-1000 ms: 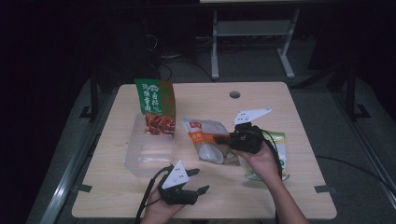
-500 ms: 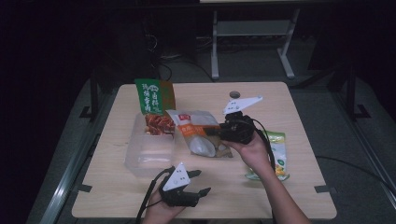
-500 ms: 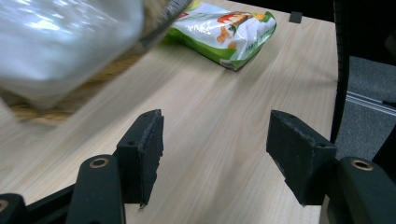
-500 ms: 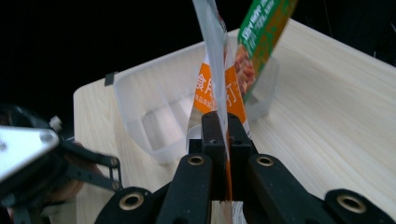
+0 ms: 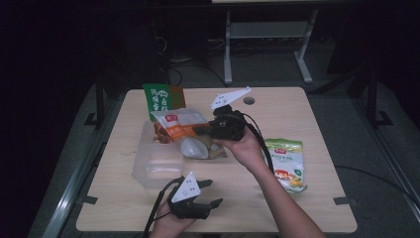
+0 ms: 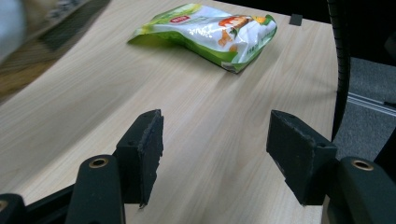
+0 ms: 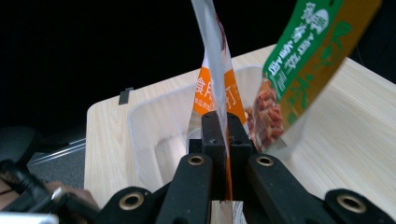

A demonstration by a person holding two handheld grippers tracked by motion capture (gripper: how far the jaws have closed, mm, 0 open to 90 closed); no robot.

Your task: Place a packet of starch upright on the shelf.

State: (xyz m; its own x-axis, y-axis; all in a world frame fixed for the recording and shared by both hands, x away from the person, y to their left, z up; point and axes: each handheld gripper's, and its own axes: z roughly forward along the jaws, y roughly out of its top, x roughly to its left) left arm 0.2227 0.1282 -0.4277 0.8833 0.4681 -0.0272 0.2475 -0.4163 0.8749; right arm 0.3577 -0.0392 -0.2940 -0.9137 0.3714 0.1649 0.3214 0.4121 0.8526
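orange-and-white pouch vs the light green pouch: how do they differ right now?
The orange-and-white pouch is clamped in the right gripper and hangs above the clear bin; the light green pouch lies flat on the table, untouched. One is orange and white, the other green. Both are glossy sealed snack packs.

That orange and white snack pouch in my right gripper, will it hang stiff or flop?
Likely floppy: the orange and white pouch droops from the right gripper, which pinches only its thin edge. Its glossy film may slip. Probably light, hanging over the clear bin.

Green pouch (image 5: 165, 99) beside clear bin (image 5: 153, 168)
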